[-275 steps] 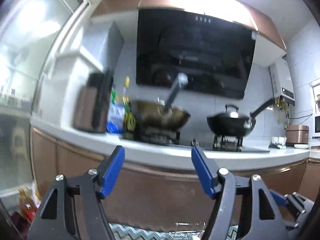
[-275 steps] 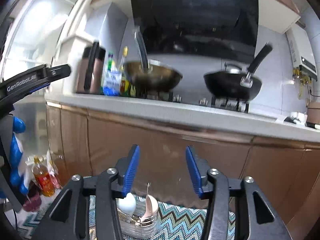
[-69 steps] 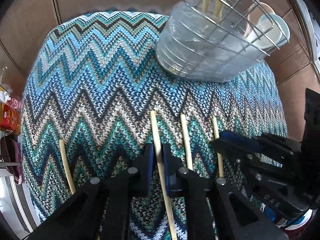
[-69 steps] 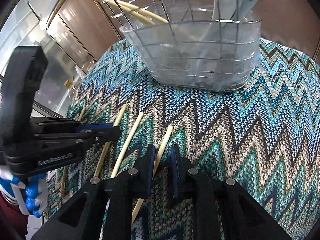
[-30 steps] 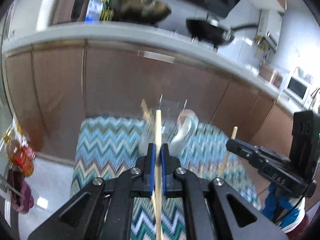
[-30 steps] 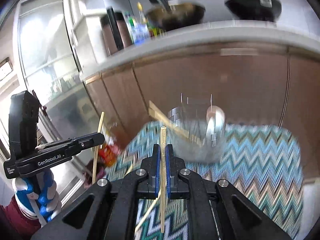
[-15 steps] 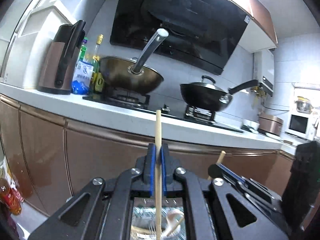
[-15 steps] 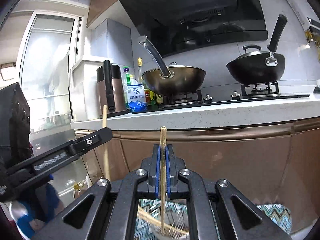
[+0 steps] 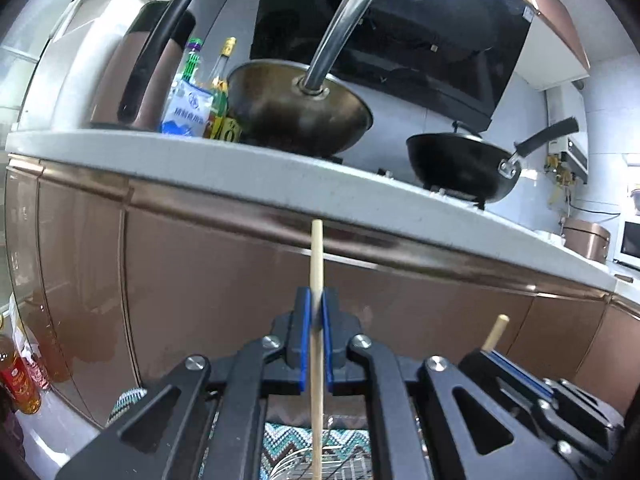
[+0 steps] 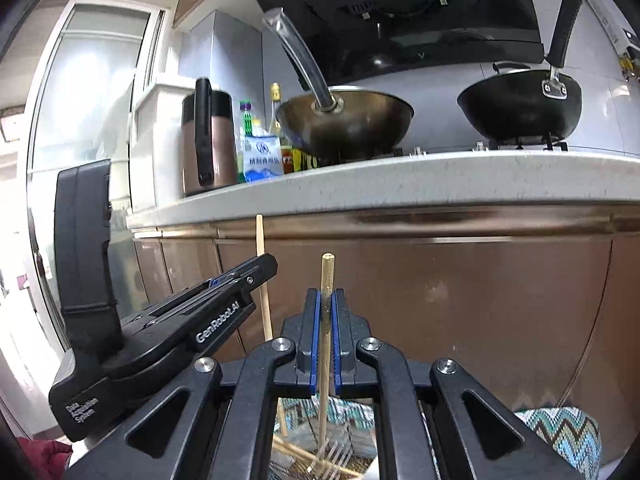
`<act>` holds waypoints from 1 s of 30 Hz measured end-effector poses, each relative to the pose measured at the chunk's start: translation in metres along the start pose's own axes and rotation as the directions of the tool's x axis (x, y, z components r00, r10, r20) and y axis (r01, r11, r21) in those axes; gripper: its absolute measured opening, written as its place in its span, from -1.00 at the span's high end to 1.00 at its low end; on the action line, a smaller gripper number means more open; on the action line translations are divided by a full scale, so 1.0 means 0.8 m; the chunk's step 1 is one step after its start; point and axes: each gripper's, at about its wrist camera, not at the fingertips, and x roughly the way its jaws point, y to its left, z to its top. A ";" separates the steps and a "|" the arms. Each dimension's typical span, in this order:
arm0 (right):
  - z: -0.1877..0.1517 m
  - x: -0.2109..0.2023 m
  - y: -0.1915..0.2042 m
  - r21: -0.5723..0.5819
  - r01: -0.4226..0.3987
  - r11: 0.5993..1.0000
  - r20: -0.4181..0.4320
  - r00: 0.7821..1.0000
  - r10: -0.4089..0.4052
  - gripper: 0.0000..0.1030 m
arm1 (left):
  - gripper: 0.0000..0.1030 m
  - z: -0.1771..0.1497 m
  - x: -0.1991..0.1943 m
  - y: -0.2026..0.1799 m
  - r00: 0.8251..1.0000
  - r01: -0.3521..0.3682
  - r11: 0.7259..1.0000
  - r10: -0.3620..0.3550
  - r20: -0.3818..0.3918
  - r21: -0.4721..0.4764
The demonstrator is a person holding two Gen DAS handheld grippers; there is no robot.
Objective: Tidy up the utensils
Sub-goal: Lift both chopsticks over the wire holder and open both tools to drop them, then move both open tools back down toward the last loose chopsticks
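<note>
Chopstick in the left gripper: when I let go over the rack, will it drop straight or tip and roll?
The chopstick looks thin, stiff and light, held upright in the left gripper, so it should fall tip first. Being slender, it will probably lean against the wire rack. It could roll if it lands outside.

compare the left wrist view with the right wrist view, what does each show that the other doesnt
Only the left wrist view shows the rice cooker and microwave at the counter's far right, and the red-labelled bottle on the floor.

Only the right wrist view shows the tall window and loose chopsticks in the wire basket.

Both show the left gripper and right gripper, each shut on an upright chopstick, plus the brass wok, black wok, thermos and range hood.
</note>
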 end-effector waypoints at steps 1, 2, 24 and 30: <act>-0.005 0.001 0.000 0.000 0.006 1.000 -0.008 1.000 -0.006 0.89 | 0.88 -0.004 -0.001 0.003 1.000 -0.006 1.000 0.006 0.009 -0.008; -0.009 0.001 -0.002 0.004 0.005 1.000 -0.013 1.000 -0.005 0.89 | 0.86 -0.006 -0.003 0.005 1.000 -0.009 1.000 0.009 0.015 -0.017; 0.060 -0.159 0.044 -0.013 0.036 0.999 0.078 0.996 -0.035 0.47 | 0.19 0.094 -0.210 0.049 0.999 -0.040 0.999 0.040 0.017 0.026; 0.063 -0.223 0.071 -0.022 0.030 0.999 0.074 0.997 -0.028 0.33 | 0.04 0.086 -0.281 0.055 0.996 -0.088 0.993 0.090 -0.016 0.075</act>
